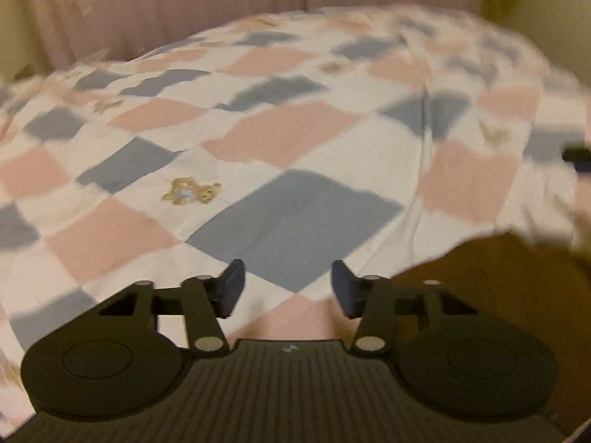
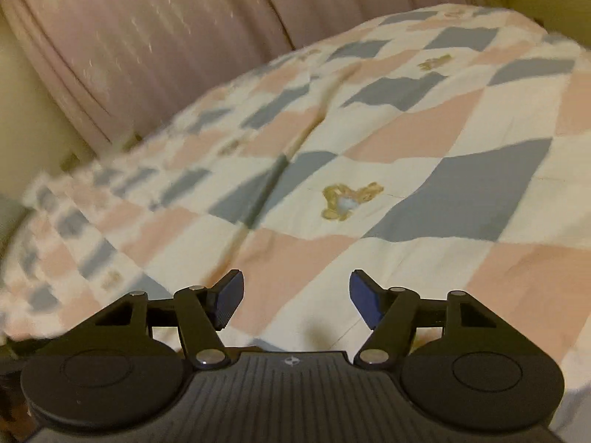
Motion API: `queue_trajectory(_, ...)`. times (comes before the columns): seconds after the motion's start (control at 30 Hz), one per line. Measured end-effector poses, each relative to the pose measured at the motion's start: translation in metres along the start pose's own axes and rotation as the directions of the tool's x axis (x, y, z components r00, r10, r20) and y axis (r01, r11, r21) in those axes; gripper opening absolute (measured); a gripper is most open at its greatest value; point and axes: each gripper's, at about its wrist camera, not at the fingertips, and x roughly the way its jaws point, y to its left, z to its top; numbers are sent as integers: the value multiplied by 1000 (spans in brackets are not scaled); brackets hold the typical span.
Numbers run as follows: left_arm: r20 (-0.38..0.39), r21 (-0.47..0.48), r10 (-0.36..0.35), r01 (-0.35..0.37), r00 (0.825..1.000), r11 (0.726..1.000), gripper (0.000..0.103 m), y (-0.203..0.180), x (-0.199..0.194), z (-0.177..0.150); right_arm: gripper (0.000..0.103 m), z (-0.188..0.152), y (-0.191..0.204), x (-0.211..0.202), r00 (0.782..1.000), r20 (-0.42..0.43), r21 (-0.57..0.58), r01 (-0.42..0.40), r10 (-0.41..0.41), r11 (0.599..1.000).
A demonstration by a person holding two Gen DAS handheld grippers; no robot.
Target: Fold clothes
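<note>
A checked cloth (image 1: 295,140) in pink, blue-grey and white squares, printed with small teddy bears (image 1: 190,192), lies spread over a bed in the left wrist view. My left gripper (image 1: 288,288) hovers open over the cloth's near edge with nothing between its fingers. The right wrist view shows the same checked cloth (image 2: 388,170) with a long crease (image 2: 280,170) running away from me. Above its near part my right gripper (image 2: 295,299) is open and empty. No separate garment shows in either view.
A pink pleated curtain (image 1: 184,3) (image 2: 147,29) hangs behind the bed. Brown floor or wood (image 1: 491,280) shows past the cloth's edge at the lower right of the left wrist view. A dark object (image 1: 578,155) sits at that view's right edge.
</note>
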Motion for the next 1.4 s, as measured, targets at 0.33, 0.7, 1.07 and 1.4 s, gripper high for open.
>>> queue_trajectory(0.33, -228, -59, -144, 133, 963, 989, 26, -33, -76, -130, 35, -158, 5, -78, 948, -299, -242, 30, -104, 970)
queue_trajectory(0.7, -385, -337, 47, -187, 922, 923, 31, -17, -219, -250, 43, -243, 12, -187, 877, -399, -424, 81, -266, 902)
queue_trajectory(1.07, -209, -166, 411, -446, 887, 879, 37, 172, -276, -172, 52, -206, 37, -213, 903, -337, -286, 170, -265, 943)
queue_trajectory(1.4, -237, 92, 403, -393, 884, 915, 42, 353, -178, -90, 60, -255, 87, -203, 818, -426, -123, 370, -386, 921)
